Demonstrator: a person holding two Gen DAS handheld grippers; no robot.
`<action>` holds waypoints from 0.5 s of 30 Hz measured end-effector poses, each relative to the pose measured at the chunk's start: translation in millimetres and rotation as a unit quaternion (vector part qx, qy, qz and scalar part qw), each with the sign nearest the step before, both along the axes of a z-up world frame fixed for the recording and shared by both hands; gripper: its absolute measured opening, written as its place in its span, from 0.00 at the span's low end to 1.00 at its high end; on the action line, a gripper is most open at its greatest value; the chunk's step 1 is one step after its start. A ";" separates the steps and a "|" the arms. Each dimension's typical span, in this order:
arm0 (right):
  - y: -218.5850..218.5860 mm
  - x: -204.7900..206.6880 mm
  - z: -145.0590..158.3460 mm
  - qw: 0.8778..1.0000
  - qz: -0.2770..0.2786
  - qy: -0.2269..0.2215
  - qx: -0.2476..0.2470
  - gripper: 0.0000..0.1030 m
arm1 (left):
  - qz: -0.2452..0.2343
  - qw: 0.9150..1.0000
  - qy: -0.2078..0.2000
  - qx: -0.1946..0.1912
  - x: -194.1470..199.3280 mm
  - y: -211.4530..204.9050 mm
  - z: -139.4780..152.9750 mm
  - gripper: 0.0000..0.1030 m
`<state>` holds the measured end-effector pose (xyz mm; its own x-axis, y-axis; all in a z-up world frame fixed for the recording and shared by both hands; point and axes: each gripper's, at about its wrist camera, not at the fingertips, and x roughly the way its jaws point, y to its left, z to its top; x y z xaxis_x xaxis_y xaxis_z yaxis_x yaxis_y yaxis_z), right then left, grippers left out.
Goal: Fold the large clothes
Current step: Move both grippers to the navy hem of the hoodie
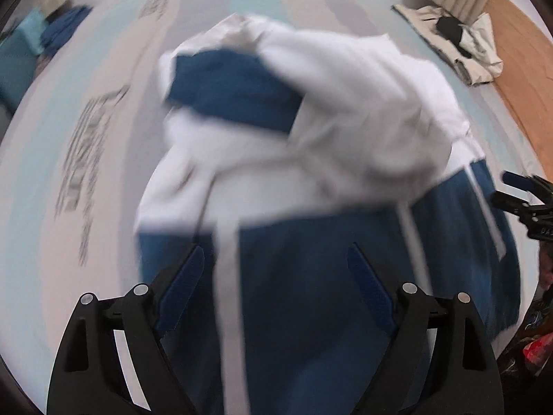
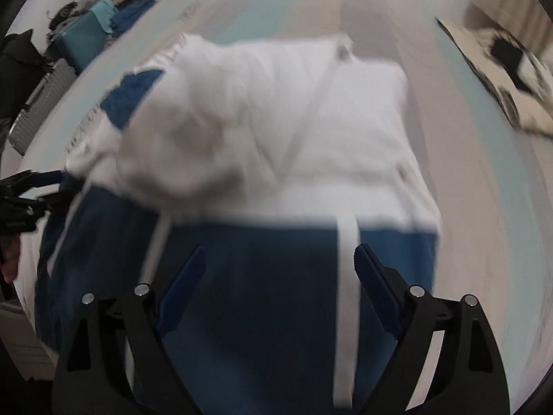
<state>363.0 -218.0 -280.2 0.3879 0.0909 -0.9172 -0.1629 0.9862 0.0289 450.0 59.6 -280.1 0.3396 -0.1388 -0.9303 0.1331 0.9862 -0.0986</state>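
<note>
A large blue and white garment (image 1: 311,180) with white stripes lies bunched on a pale patterned bed cover; its white upper part is folded over the blue part. It also shows in the right wrist view (image 2: 276,159). My left gripper (image 1: 276,256) is open above the blue fabric, empty. My right gripper (image 2: 278,256) is open above the blue part, next to a white stripe, empty. Each gripper shows at the edge of the other's view: the right one (image 1: 515,190), the left one (image 2: 38,190). Both views are motion-blurred.
A folded cream and black garment (image 1: 456,41) lies at the far right of the bed, by a wooden floor (image 1: 518,52). A teal suitcase (image 2: 83,41), a grey suitcase (image 2: 38,103) and blue clothing (image 2: 131,14) stand at the far left.
</note>
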 end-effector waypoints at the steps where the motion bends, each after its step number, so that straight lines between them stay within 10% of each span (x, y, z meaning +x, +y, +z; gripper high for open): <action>1: -7.6 -13.1 -5.1 1.000 -0.011 0.015 -0.005 0.81 | 0.006 1.000 0.007 0.002 -9.2 5.4 -1.7 0.81; 15: -67.4 -127.5 -46.0 0.988 -0.085 0.125 -0.040 0.81 | 0.065 0.992 0.108 0.007 -142.4 57.4 -36.4 0.81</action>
<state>235.5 -285.4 -326.2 0.1524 -0.0324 -0.9878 0.0084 0.9995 -0.0315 307.6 117.1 -316.5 0.1471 -0.0942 -0.9846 -0.0178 0.9950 -0.0979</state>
